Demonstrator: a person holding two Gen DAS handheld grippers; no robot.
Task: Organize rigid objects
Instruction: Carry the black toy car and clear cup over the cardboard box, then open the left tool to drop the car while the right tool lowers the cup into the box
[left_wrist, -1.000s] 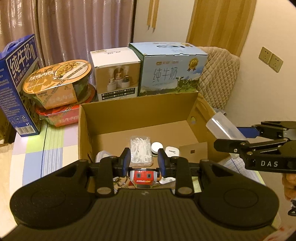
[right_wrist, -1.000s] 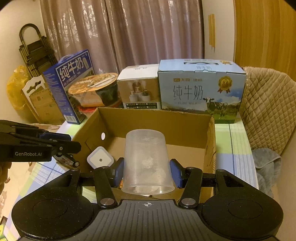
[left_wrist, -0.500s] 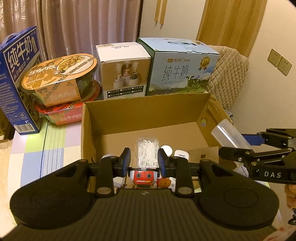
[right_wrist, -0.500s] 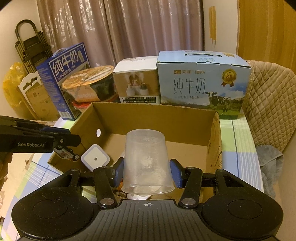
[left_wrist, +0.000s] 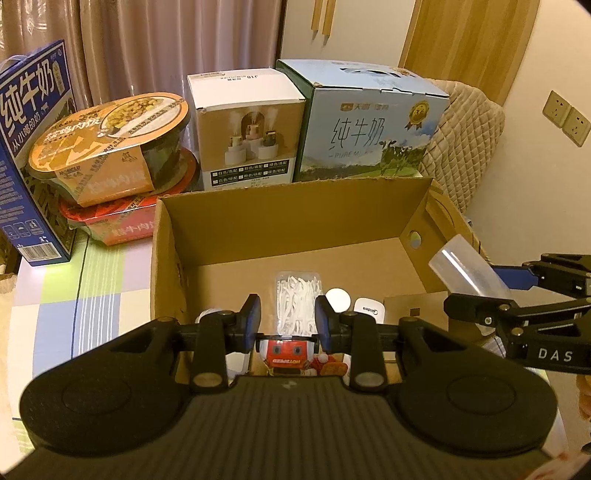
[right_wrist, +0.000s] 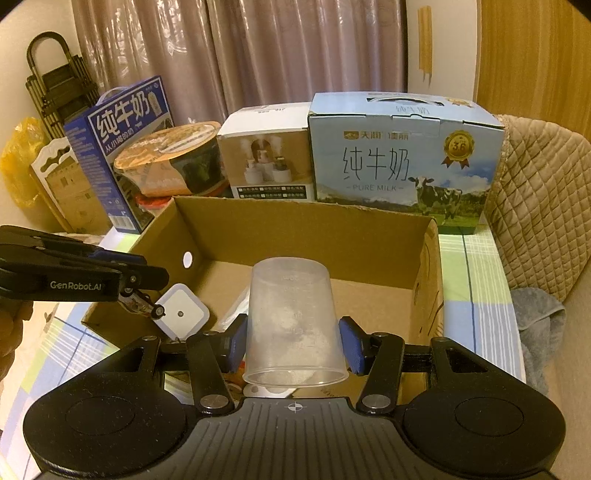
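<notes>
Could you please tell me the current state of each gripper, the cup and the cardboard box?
right gripper: shut on the plastic cup.
plastic cup: held, its mouth toward the camera.
left gripper: shut on the red toy car.
cardboard box: open-topped, holding small items.

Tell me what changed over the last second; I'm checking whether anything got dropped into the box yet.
Nothing dropped. Both hand-held grippers moved forward over the cardboard box, so the box looms larger in both views. The right hand-held gripper still clamps the upturned plastic cup; the left hand-held gripper still holds the small red toy. The items inside the box lie as before.
</notes>
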